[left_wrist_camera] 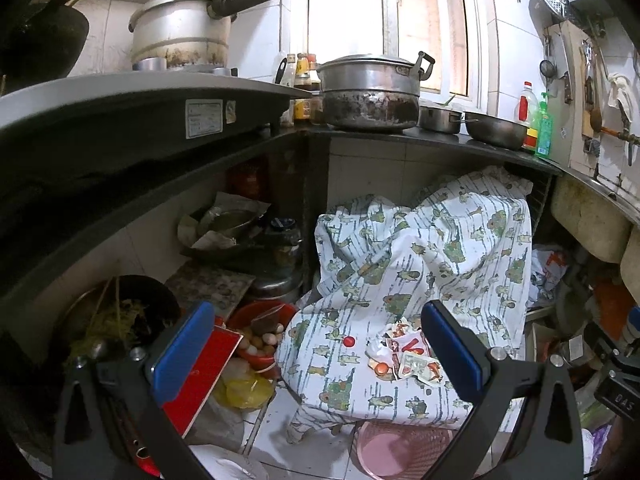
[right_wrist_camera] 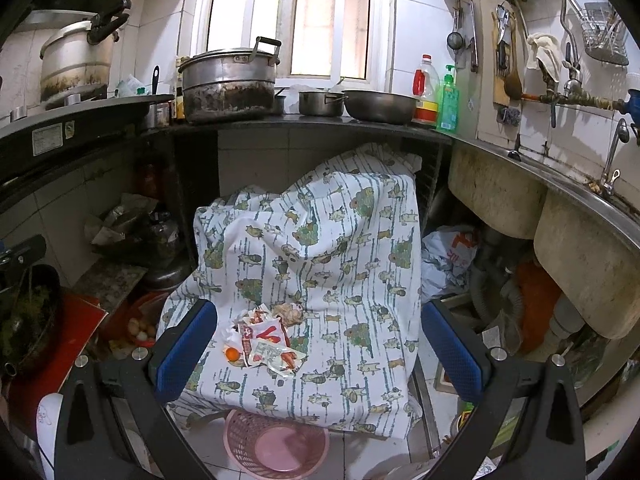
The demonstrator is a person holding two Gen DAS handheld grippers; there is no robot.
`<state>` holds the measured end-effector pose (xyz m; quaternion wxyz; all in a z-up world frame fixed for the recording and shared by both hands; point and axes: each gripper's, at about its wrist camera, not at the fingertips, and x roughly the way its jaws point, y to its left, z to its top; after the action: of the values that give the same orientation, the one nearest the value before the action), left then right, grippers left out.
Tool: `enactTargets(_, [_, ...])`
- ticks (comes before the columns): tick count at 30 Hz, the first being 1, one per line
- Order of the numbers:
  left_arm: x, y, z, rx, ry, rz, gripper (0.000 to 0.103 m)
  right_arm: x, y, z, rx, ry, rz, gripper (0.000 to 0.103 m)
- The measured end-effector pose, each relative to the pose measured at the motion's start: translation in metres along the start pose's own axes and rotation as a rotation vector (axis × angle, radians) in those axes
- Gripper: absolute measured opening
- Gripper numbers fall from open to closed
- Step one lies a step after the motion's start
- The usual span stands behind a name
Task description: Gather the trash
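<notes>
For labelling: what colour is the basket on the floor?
Pink, a mesh-walled basket; it shows best in the right wrist view.

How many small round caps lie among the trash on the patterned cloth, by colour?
Red cap: 1
Orange cap: 1
Total: 2
Both lie on the cloth, beside the wrappers. The right wrist view shows only the orange one.

A cloth (right_wrist_camera: 304,264) drapes over something under the counter (right_wrist_camera: 320,122). On the cloth's front part lie wrappers (right_wrist_camera: 266,346), a crumpled wad (right_wrist_camera: 289,312) behind them and a bottle cap (right_wrist_camera: 232,354) to their left. A basket (right_wrist_camera: 276,446) stands on the floor before the cloth. A bag (right_wrist_camera: 448,260) lies to the cloth's right.
</notes>
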<state>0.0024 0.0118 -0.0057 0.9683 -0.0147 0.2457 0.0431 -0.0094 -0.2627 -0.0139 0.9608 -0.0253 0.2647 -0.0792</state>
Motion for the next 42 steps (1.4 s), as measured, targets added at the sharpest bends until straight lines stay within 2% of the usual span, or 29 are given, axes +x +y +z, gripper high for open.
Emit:
enactTargets(6, [-0.0018,0.0043,0.0025,-0.019,0.003,-0.018,0.103,0.0047,-0.0018,-0.0024,0.000,0.005,0.001,0.103])
enactTargets(10, [0.0032,0.0058,0.0027,-0.039,0.031,-0.065,0.103,0.0054,-0.0029,-0.0025,-0.002,0.003,0.000,0.103])
enactTargets(17, [0.0018,0.0058,0.0031,-0.031,0.020,-0.021,0.103,0.0053,-0.0020,-0.0007,0.000,0.005,0.000,0.103])
enactTargets(42, [0.0062,0.0075,0.0038,-0.027,0.021,-0.007,0.103,0.0050,-0.0025,0.0002,-0.002,0.007,0.003,0.103])
